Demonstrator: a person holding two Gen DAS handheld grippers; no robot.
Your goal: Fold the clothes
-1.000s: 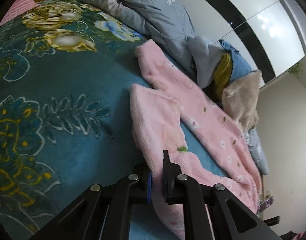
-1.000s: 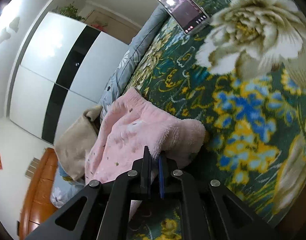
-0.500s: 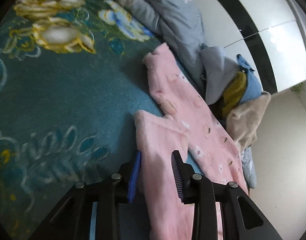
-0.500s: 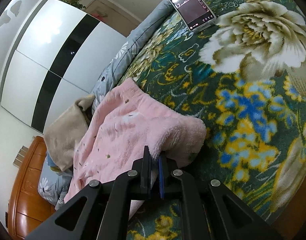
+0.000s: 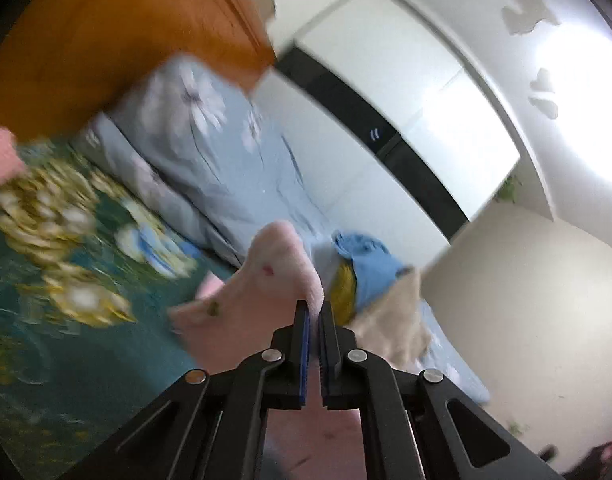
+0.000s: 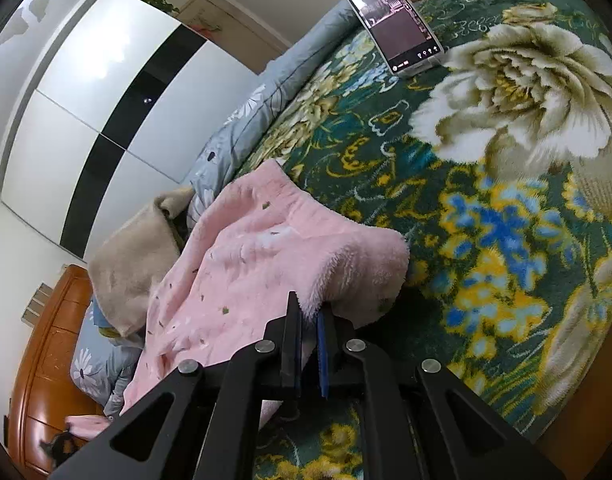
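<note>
A pink fleece garment [image 5: 266, 280] with small flower prints lies on the green floral blanket [image 5: 46, 340]. In the blurred left wrist view one end of it is raised off the bed. My left gripper [image 5: 313, 308] is closing tight, with that end's edge pinched between its pads. In the right wrist view the same pink garment [image 6: 258, 264] is bunched up, and my right gripper [image 6: 307, 308] is shut on its thick folded edge just above the blanket [image 6: 485, 200].
A pile of clothes, beige [image 6: 134, 264] and blue [image 5: 369, 268], sits beyond the garment beside a grey-blue quilt [image 5: 210, 152]. A phone [image 6: 397, 24] stands propped at the blanket's far edge. A white and black wardrobe [image 6: 86, 92] and a wooden headboard [image 5: 106, 28] border the bed.
The left gripper opened over a garment end, closed on it, then rose and tilted up, lifting the fabric. The right gripper kept its hold and barely moved.
</note>
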